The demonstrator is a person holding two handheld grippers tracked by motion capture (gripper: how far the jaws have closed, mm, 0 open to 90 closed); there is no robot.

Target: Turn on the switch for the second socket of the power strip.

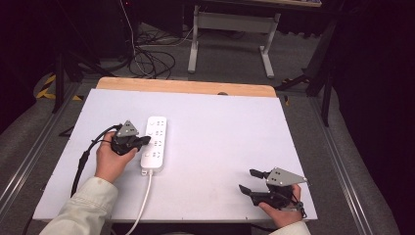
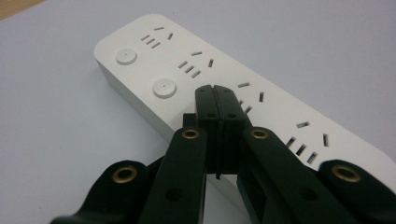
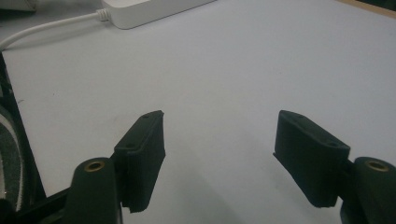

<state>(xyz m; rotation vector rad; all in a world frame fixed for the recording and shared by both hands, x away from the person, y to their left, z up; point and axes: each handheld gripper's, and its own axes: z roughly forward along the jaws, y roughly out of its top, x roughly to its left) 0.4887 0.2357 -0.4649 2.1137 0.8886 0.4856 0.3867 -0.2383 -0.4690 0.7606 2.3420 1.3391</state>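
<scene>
Left claw [image 2: 216, 91] closed over power strip [image 2: 261, 100]; right claw [image 3: 219, 154] spread.

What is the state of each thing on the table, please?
Power strip: lying flat, sockets all empty, cord attached.
Left gripper: shut, tips over the strip beside its round buttons.
Right gripper: open, holding nothing, above bare table.
</scene>
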